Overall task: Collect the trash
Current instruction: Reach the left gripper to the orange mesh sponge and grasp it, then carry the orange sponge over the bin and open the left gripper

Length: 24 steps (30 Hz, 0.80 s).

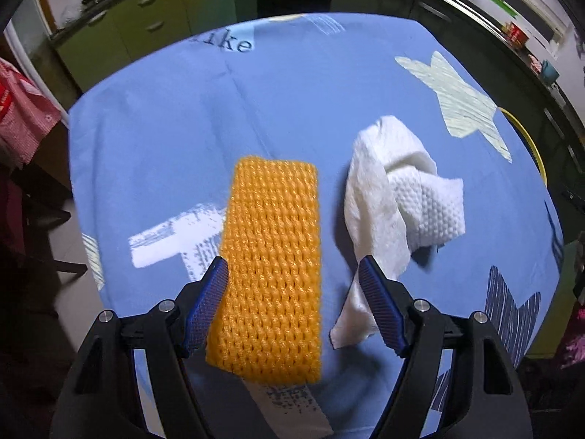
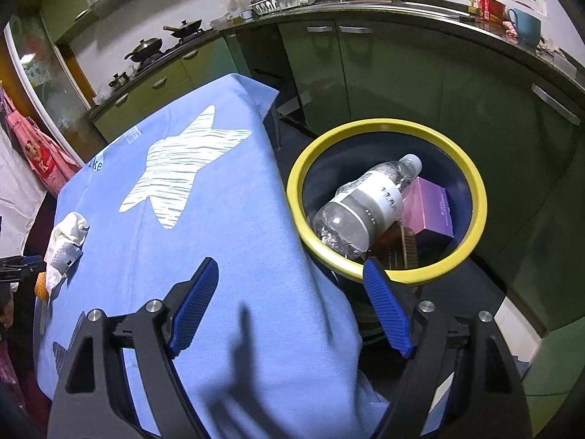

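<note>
Orange foam net (image 1: 268, 267) lies on the blue desk (image 1: 182, 117), long axis running straight ahead between the left fingers (image 1: 215, 303), which stand wide, gripping nothing. White tissue (image 1: 398, 197) just right. Right gripper (image 2: 292, 305) open, empty, nearer the bin (image 2: 475, 197).

Kitchen surroundings around a cloth-covered table

A blue tablecloth (image 2: 204, 197) printed with pale stars covers the table; green cabinets (image 2: 384, 84) line the walls, two dark woks (image 2: 146, 45) sit on the stove, a dish rack (image 2: 281, 0) stands by the sink, a teal mug (image 2: 524, 23) rests on the counter, and a red checked apron (image 2: 40, 146) hangs at left.
</note>
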Motion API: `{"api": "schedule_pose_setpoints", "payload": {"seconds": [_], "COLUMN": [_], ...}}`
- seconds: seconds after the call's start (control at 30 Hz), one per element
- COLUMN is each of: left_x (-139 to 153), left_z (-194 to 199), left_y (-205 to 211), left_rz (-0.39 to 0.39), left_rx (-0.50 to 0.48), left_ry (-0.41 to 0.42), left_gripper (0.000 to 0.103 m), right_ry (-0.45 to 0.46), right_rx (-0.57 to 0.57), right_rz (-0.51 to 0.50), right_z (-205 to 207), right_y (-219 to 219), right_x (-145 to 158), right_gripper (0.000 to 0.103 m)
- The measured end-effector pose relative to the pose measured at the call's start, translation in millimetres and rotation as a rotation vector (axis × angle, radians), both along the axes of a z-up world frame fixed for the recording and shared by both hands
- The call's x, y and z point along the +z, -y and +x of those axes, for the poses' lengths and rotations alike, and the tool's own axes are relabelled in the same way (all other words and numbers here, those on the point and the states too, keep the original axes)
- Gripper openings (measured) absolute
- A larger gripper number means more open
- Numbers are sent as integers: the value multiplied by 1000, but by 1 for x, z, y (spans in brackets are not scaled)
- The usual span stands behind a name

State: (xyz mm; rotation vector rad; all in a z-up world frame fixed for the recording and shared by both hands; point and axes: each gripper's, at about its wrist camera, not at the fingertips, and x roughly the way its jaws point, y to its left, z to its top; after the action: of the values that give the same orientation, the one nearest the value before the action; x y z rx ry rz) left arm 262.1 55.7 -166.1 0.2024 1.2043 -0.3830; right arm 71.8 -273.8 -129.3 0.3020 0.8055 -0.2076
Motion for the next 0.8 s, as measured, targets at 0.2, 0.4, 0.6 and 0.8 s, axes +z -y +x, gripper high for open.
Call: {"api": "schedule_pose_setpoints", "payload": {"seconds": [0.2,0.4,0.6,0.8], "left_x": [-8,-7,14,56], "left_z": [2,5,-5,-22], "left_y": [0,-6,-8,-2], "left_rz": [25,12,8,-7], "left_rx": [-5,23,36,30], "left_ry": [-22,-23,30,112], "left_gripper": [64,33,15,15], "right_ry": [-2,-4,-1,5], "right_rx": [4,8,10,10], "right_rz": [-3,1,4,8], "right_z": [0,1,1,0], "right_y": [-2,-4,-4,-4], "right_x": [1,0,-1,-1], "right_gripper": [77,77,77,77]}}
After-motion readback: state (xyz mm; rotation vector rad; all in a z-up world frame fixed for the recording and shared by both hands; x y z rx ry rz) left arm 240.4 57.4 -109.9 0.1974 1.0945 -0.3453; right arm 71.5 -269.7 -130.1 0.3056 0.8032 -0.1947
